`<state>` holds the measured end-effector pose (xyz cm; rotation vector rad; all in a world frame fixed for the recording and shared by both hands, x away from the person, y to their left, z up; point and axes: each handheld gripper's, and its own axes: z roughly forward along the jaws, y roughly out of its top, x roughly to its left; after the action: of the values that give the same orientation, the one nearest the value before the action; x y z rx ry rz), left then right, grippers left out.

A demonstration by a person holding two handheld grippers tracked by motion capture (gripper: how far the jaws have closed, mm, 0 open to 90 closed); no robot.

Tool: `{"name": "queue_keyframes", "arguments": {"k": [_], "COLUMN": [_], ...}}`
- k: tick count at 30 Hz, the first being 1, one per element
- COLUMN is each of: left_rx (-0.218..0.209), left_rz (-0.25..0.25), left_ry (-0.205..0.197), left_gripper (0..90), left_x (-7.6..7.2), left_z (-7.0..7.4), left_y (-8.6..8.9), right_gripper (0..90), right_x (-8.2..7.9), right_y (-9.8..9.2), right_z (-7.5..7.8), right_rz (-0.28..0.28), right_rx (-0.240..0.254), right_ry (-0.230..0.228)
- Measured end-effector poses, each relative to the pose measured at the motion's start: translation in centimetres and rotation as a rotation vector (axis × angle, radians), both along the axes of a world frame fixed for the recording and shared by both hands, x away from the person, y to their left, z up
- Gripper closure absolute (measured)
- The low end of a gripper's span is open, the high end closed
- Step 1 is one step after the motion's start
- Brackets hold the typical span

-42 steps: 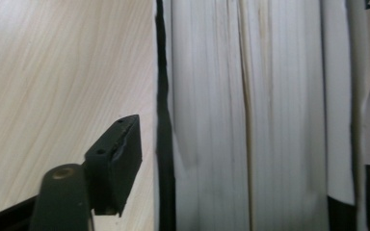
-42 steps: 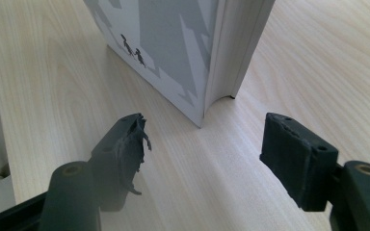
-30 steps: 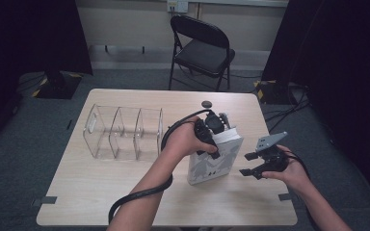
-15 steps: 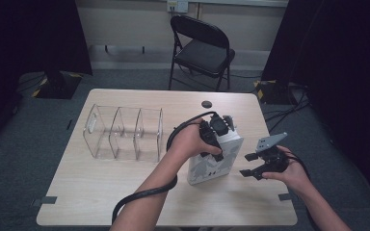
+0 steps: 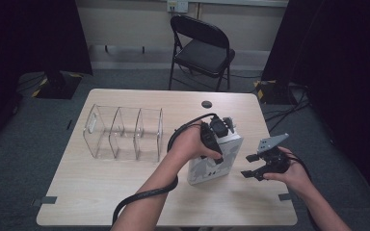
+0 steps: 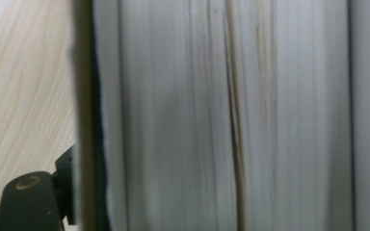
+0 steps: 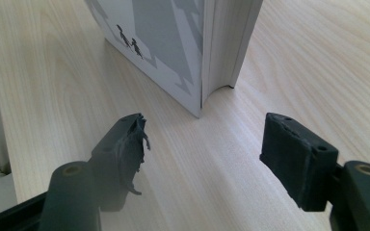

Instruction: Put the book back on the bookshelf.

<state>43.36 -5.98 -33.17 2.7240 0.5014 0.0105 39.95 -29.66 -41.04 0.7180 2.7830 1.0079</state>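
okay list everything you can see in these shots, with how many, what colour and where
book: one, white cover with grey print, standing upright on the table right of centre
clear organiser: one, transparent, three compartments, left of the book
small round disc: one, dark, near the table's far edge
table: one, light wood
folding chair: one, black, on the floor behind the table
left gripper: one, black, at the top of the book, page edges close before its camera; its jaws have just been opening
right gripper: one, black, jaws open, nothing between them, right of the book
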Motion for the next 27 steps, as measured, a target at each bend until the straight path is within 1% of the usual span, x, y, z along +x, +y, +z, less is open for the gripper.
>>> {"name": "queue_keyframes", "arguments": {"k": [1,3,5,6,8,10,11,12,13,14,15,16,17,18,19,20,21,24,25,26,27], "left_rx": [0.003,0.000,-0.006,-0.001,-0.005,-0.005,0.001,0.008,0.010,0.021,0.014,0.014,0.002,0.002,-0.017,-0.018,-0.013,-0.009,-0.007,-0.010,0.002], "left_rz": [0.001,0.007,0.004,-0.014,-0.014,-0.017,-0.020,-0.011,-0.017,-0.025,-0.020,-0.020,-0.027,-0.027,-0.015,-0.011,-0.022,-0.028,-0.028,-0.007,-0.011], "left_ry": [-0.004,0.003,0.001,-0.001,-0.001,0.000,0.001,0.004,-0.003,-0.002,-0.011,-0.011,-0.031,-0.031,-0.028,-0.031,-0.036,-0.042,-0.038,-0.029,-0.029], "left_gripper": [15.0,16.3,22.3,23.9,26.7,28.9,30.4,32.2,33.2,35.2,38.2,40.7,43.5,45.9,47.8,49.3,50.1,50.9,51.1,51.3,51.5], "left_x": [0.0,-0.1,-0.1,-0.2,-0.3,-0.4,-0.4,-0.4,-0.4,-0.5,-0.5,-0.5,-0.6,-0.6,-0.7,-0.7,-0.7,-0.8,-0.9,-1.0,-0.9], "left_z": [0.0,0.0,0.0,0.0,0.0,0.0,0.0,0.1,0.0,0.2,0.3,0.3,0.6,0.6,0.8,0.9,0.9,0.9,1.0,1.0,1.0], "left_y": [0.0,0.0,0.0,0.0,0.0,-0.1,-0.1,-0.1,-0.2,-0.2,-0.1,-0.1,0.1,0.1,0.3,0.3,0.3,0.3,0.3,0.2,0.2], "right_gripper": [30.9,30.9,31.0,31.0,31.0,31.0,31.0,31.0,31.0,31.0,31.0,31.0,31.0,31.0,31.0,31.0,31.0,31.0,31.0,31.0,31.0], "right_x": [0.0,0.0,0.0,0.0,0.0,-0.1,-0.1,-0.1,-0.1,-0.1,-0.1,-0.1,-0.1,-0.1,-0.1,-0.1,-0.1,-0.1,-0.1,-0.1,-0.2], "right_y": [0.0,0.0,0.0,0.0,0.0,-0.1,-0.1,-0.1,-0.1,-0.2,-0.2,-0.2,-0.2,-0.2,-0.3,-0.3,-0.3,-0.4,-0.4,-0.5,-0.5], "right_z": [0.0,0.0,0.0,-0.1,-0.1,-0.2,-0.2,-0.2,-0.3,-0.3,-0.4,-0.4,-0.5,-0.5,-0.5,-0.6,-0.6,-0.7,-0.7,-0.7,-0.8], "right_rz": [-0.001,-0.003,-0.002,-0.001,-0.003,-0.002,-0.003,-0.002,-0.003,-0.005,-0.005,-0.005,-0.008,-0.008,-0.010,-0.011,-0.011,-0.010,-0.014,-0.013,-0.016], "right_rx": [-0.002,0.001,0.002,0.003,0.003,0.006,0.005,0.004,0.007,0.012,0.010,0.010,0.010,0.010,0.009,0.011,0.013,0.013,0.016,0.014,0.012], "right_ry": [-0.001,-0.001,0.001,0.000,-0.006,0.000,0.000,0.000,-0.003,-0.001,0.000,0.000,0.000,0.000,0.003,0.003,0.004,0.001,0.005,0.001,0.005]}}
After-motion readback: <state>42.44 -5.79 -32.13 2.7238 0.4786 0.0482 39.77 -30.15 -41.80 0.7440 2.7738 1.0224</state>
